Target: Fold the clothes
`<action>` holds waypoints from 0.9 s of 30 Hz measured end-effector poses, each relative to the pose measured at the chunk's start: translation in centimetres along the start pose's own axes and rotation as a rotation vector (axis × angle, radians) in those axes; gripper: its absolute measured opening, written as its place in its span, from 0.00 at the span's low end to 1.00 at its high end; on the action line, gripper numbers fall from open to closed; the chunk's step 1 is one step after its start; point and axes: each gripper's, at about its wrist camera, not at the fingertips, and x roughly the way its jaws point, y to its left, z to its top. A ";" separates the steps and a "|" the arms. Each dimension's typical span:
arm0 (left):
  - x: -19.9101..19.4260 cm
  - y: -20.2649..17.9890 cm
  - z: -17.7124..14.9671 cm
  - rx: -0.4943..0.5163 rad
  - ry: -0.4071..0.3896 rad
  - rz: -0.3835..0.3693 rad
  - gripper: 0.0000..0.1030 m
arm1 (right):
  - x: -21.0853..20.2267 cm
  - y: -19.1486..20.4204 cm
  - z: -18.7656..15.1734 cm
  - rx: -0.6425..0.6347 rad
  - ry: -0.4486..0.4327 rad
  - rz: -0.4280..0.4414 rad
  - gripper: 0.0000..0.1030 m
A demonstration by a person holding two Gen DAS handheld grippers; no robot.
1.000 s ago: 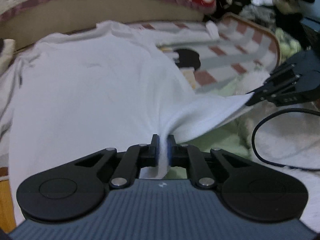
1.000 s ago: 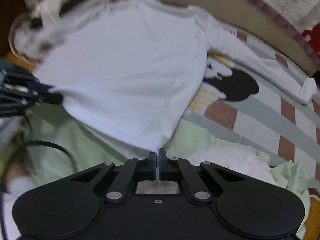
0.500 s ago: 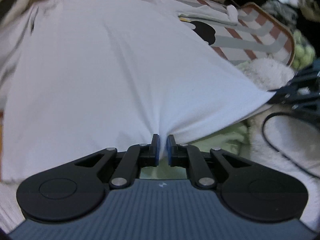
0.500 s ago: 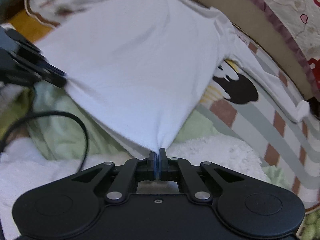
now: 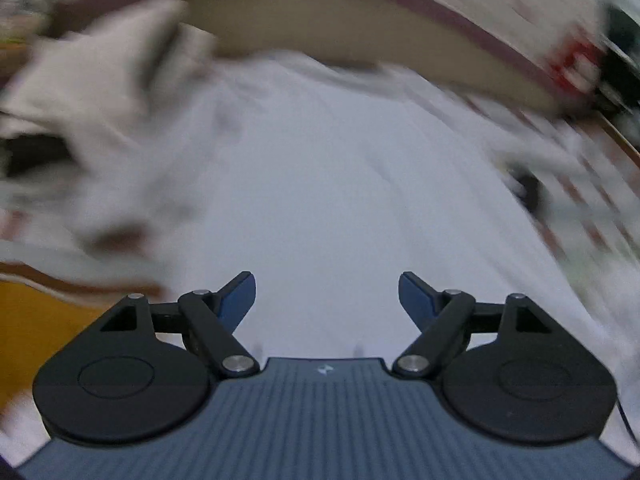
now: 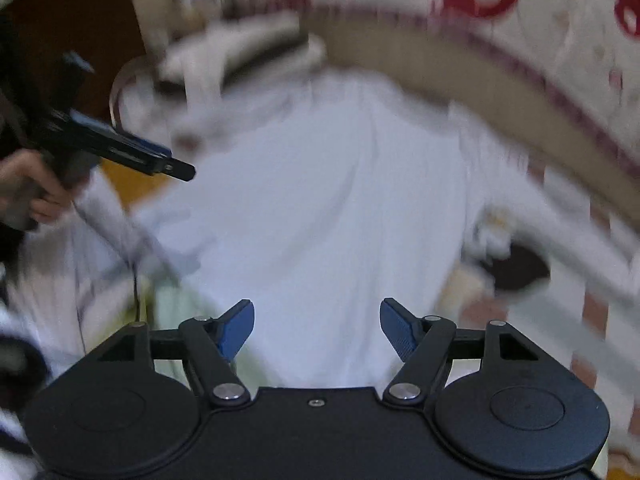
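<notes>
While both views blur, your left claw [image 5: 327, 286] gapes wide, blue pads holding nothing, above the shirt [image 5: 340, 200]. Your right claw [image 6: 317, 314] is equally spread and empty. The shirt, white, soft and faintly creased, lies flat on a checked mat [image 6: 592, 312] with one sleeve [image 6: 580, 240] trailing right.
</notes>
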 end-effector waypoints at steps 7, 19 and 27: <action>6.7 9.1 4.5 -0.240 -0.010 0.187 0.76 | 7.7 -1.7 9.7 0.152 -0.068 0.065 0.72; 14.4 10.3 4.0 -0.059 0.076 0.322 0.74 | 25.8 -0.1 14.9 0.228 0.056 0.089 0.72; 10.9 9.8 5.0 -0.051 -0.076 0.368 0.04 | 30.0 0.9 12.7 0.235 0.045 0.037 0.72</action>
